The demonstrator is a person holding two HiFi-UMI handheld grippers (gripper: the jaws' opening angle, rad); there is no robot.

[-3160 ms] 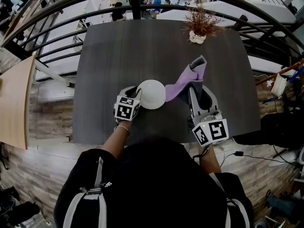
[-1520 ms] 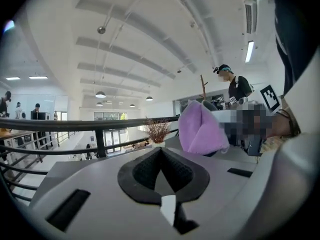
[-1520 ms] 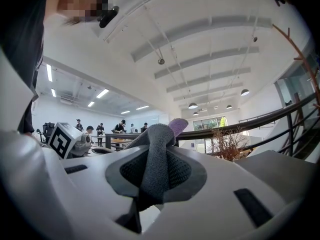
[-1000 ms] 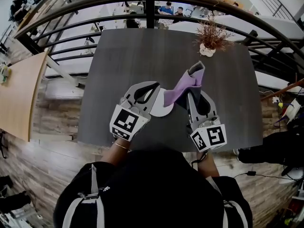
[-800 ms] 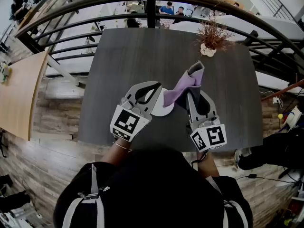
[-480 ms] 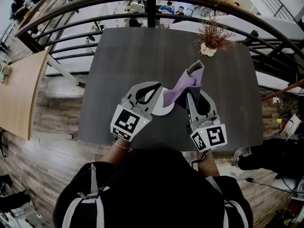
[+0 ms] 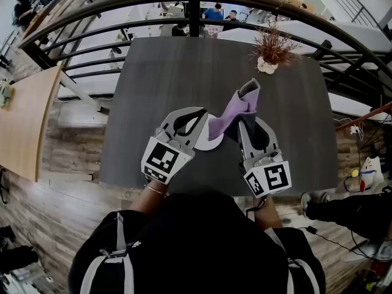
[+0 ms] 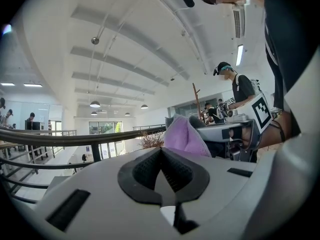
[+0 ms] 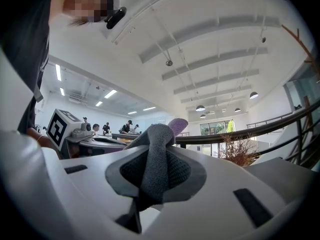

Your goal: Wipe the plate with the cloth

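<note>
My left claw [image 7: 199, 116] has moved onto the plate's [image 7: 209, 141] rim, clenched; right claw [image 7: 245, 119] grasps the cloth [image 7: 230, 111], near the desk's [image 7: 159, 72] front edge.

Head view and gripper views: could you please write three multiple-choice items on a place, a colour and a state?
1. Where is the dried brown plant in its white pot? A on the floor; B at the dark grey table's far edge; C between the left jaws.
2. What colours has the soft fabric cloth? A green; B red; C purple and grey.
3. The right two-jaw gripper is: A shut on the cloth; B open; C out of view.
B, it sits near that edge; C, both show; A, its jaws pinch the cloth.
</note>
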